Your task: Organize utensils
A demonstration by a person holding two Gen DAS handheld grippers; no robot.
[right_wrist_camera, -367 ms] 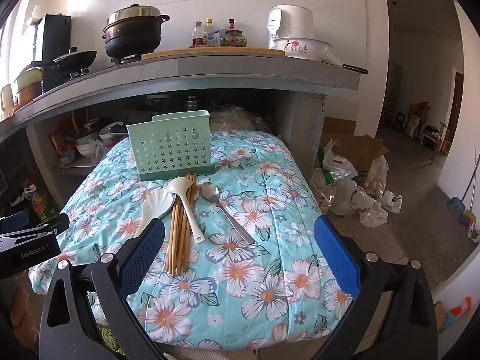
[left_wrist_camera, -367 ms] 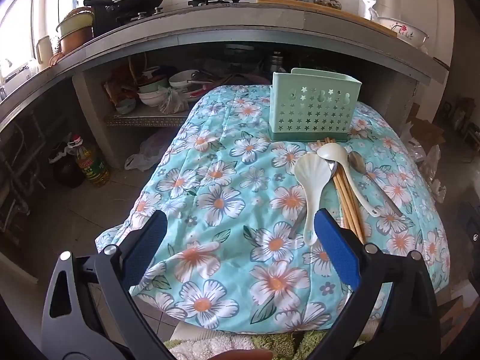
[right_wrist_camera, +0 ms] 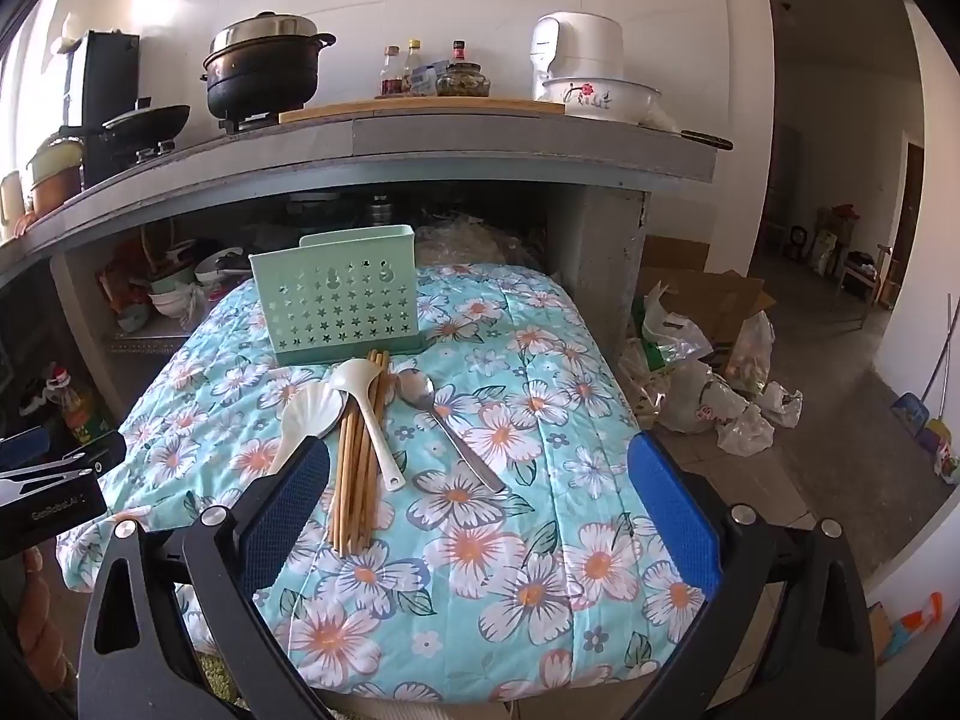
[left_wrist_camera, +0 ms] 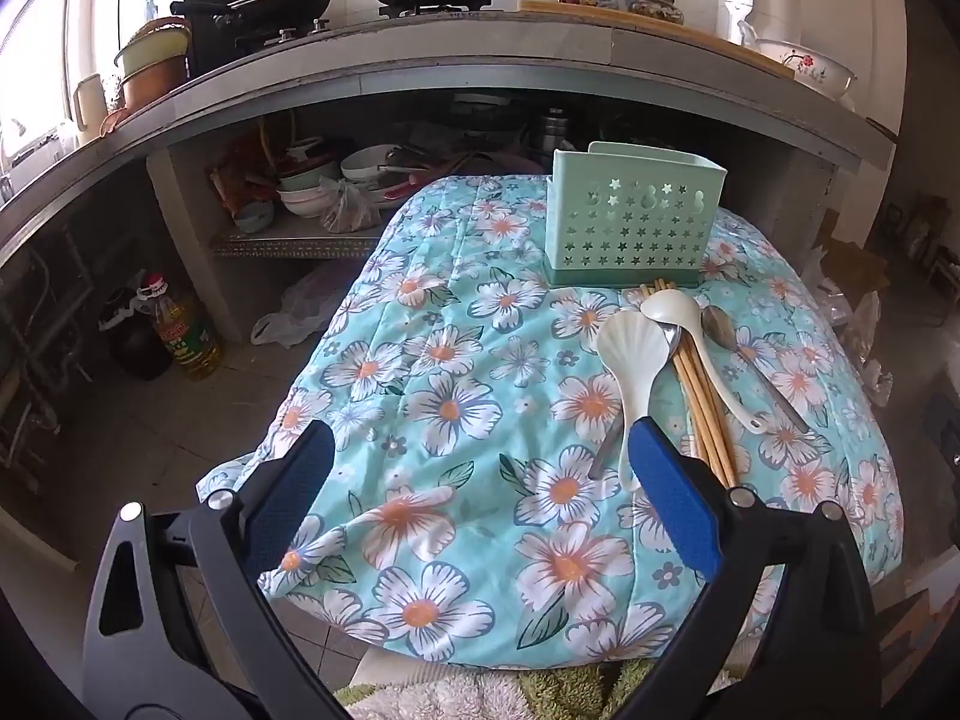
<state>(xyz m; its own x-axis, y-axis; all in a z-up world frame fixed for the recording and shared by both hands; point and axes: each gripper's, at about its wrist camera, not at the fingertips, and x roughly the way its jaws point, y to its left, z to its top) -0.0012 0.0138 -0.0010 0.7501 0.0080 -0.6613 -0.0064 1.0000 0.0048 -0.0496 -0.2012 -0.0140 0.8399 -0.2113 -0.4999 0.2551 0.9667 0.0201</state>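
A: Kitchen counter (right_wrist_camera: 420, 138) runs across the back, with a black pot (right_wrist_camera: 264, 75) and a rice cooker (right_wrist_camera: 576, 54) on it. Below it a floral cloth (left_wrist_camera: 480, 480) covers the low surface. Where are the utensils?

B: Laid in a bunch on the cloth, just in front of the green caddy (right_wrist_camera: 336, 300): a shell spoon (left_wrist_camera: 630, 360), a white spoon (right_wrist_camera: 366, 408), chopsticks (right_wrist_camera: 360, 468) and a metal spoon (right_wrist_camera: 444, 420). The caddy stands upright at the far end.

A: And the grippers?

B: Left gripper (left_wrist_camera: 480, 468) hovers with its jaws wide apart, nothing between them; the bunch lies ahead and to its right, the shell spoon's handle ending just by the right pad. Right gripper (right_wrist_camera: 480, 480) is spread wide too, above the cloth; the chopstick ends and metal spoon's handle lie between its pads in view, whether touched I cannot tell.

A: Anything hard to make out?

B: The left finger hides part of the shell spoon in the right view. A second metal spoon lies partly under the shell spoon. The caddy's inside cannot be seen. Shelf clutter under the counter is dim.
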